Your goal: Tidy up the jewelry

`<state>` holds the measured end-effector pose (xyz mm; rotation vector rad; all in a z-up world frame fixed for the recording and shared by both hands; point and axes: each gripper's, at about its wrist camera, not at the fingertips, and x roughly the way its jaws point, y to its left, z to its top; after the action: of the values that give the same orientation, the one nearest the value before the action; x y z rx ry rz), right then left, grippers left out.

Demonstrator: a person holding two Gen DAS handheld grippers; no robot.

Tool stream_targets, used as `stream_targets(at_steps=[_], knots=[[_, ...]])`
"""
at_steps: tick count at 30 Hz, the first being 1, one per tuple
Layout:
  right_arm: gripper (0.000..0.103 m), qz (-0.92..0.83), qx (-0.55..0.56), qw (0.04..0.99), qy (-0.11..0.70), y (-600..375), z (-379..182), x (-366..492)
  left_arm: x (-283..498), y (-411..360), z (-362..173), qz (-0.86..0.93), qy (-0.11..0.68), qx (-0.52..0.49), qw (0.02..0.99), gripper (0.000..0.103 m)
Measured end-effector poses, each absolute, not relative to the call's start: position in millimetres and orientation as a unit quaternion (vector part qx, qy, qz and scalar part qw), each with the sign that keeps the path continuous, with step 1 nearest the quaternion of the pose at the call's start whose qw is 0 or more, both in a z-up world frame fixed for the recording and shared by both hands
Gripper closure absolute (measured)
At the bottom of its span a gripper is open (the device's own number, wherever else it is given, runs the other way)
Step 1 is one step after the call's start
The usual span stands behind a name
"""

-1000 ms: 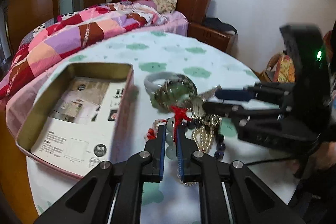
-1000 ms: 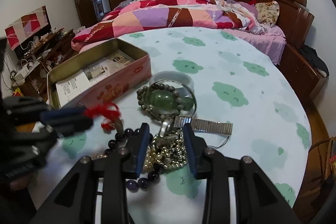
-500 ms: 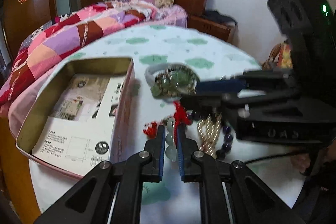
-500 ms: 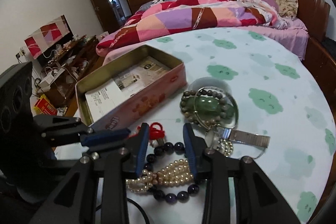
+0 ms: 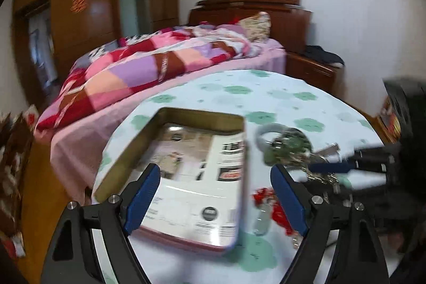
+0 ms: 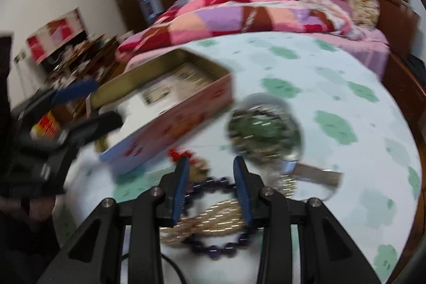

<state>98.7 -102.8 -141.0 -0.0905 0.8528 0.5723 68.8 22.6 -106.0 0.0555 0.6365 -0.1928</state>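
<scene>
Left tongs (image 5: 213, 193) spread wide over the open tin (image 5: 186, 166). Right tongs (image 6: 211, 188) parted, empty, above the purple bead bracelet (image 6: 213, 248) on the counter (image 6: 332, 86).

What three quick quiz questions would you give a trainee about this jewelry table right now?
1. True or false: the left gripper is shut.
2. What lies inside the tin? A) pearls B) printed paper C) a watch
3. Fill in: the bead bracelet seen just beyond the open right gripper is ___ in colour.

Key: 1 false, it is wide open; 2 B; 3 purple.
</scene>
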Motion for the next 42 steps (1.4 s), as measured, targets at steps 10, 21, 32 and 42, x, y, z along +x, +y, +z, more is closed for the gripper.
stream_targets(at_steps=[10, 21, 32, 42], knots=[[0.070, 0.283, -0.109, 0.849, 0.432, -74, -165, 93, 78, 39, -106, -0.086, 0.330, -0.016, 0.940, 0.018], [0.087, 0.282, -0.167, 0.849, 0.414, -56, -165, 84, 79, 39, -106, -0.089, 0.338, -0.026, 0.937, 0.018], [0.101, 0.215, -0.128, 0.883, 0.397, -95, -145, 78, 78, 40, -103, -0.100, 0.338, -0.033, 0.935, 0.018], [0.078, 0.249, -0.104, 0.874, 0.403, -101, -137, 76, 77, 27, -110, -0.100, 0.342, 0.001, 0.935, 0.018]])
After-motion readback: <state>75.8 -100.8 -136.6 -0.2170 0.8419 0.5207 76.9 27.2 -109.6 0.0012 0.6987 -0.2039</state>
